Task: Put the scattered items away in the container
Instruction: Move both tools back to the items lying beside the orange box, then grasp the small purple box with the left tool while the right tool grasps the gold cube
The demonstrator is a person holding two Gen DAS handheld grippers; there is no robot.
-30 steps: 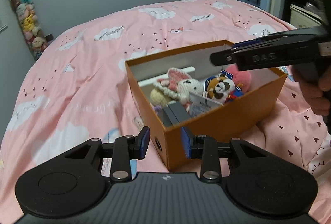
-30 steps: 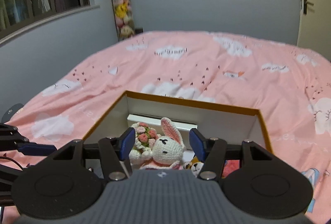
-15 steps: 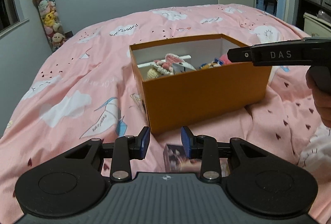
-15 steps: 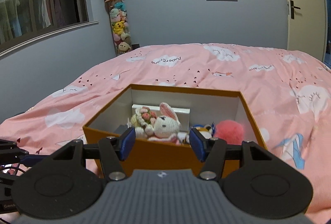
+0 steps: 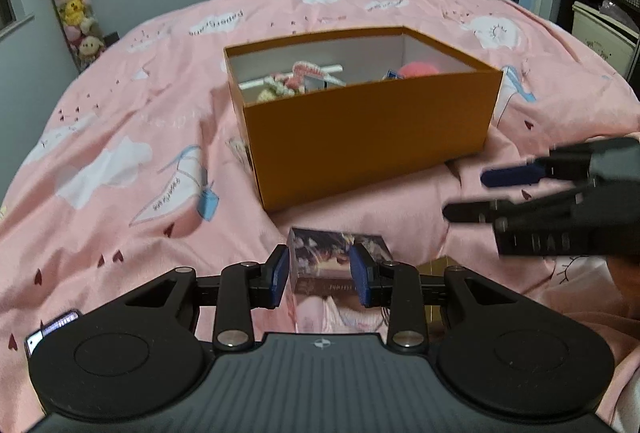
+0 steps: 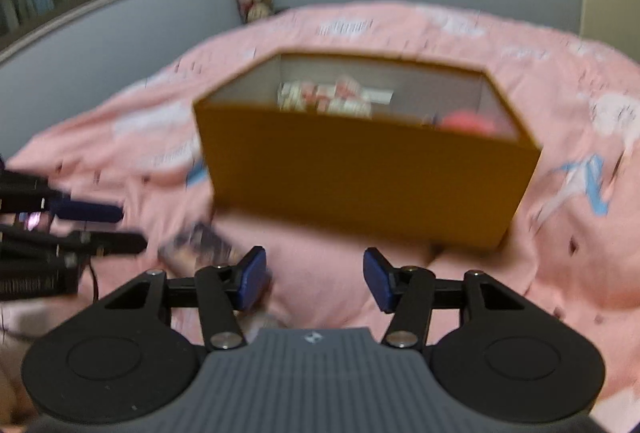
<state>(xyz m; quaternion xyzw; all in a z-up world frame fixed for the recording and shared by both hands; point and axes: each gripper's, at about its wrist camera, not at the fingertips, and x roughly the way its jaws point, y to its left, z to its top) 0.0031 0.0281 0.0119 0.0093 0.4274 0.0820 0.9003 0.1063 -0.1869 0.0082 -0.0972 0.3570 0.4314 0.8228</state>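
Nearest to me, my left tool [image 5: 320,275] sits low over the pink bed [image 5: 120,137], its two blue pads spread apart on either side of a small printed box [image 5: 334,253] that lies on the duvet. I cannot tell whether the pads touch the box; they are not pressed in on it. Just right of that box, a gold-coloured object [image 5: 434,267] peeks out from behind the tool's arm.

My right tool [image 6: 316,279] is also open, its pads wide apart above bare pink duvet, holding nothing. Its view is blurred. From the left camera it appears at the right edge, fingers pointing left, near the printed box but apart from it.

Beyond both tools stands the orange container [image 5: 368,141], an open cardboard box resting on the bed. Inside it I can make out a crocheted toy [image 5: 294,81] toward the left and a pink fluffy ball [image 5: 420,69] toward the right.

Farther back, a hanging column of plush toys [image 5: 74,5] topped by a panda lines the grey wall.
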